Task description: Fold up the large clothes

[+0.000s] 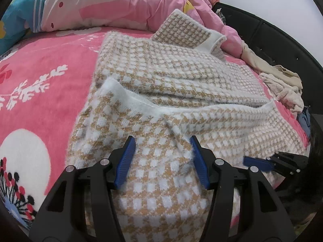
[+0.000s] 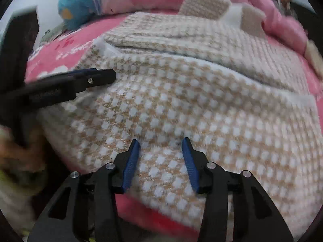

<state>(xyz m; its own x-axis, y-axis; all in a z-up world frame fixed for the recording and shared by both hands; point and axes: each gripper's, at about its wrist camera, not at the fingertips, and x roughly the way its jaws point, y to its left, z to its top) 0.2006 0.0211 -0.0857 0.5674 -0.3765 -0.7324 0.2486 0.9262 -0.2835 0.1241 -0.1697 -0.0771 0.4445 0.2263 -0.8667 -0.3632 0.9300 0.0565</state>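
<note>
A fuzzy tan-and-white checked sweater (image 1: 181, 76) lies on the pink bed, its lower part folded up over the body, the white hem (image 1: 141, 98) across the middle. My left gripper (image 1: 161, 141) is open, its blue pads resting over the folded near part. My right gripper (image 2: 160, 142) is open over the same near fold of the sweater (image 2: 181, 100). The right gripper's tip also shows in the left wrist view (image 1: 262, 163), and the left gripper shows in the right wrist view (image 2: 80, 80). A sleeve or collar piece (image 1: 181, 30) sticks up at the far end.
A pink floral blanket (image 1: 40, 90) covers the bed. A pink and blue quilt (image 1: 101, 4) is heaped at the back. Beige clothes (image 1: 282, 84) lie at the right, next to the black bed frame (image 1: 272, 32).
</note>
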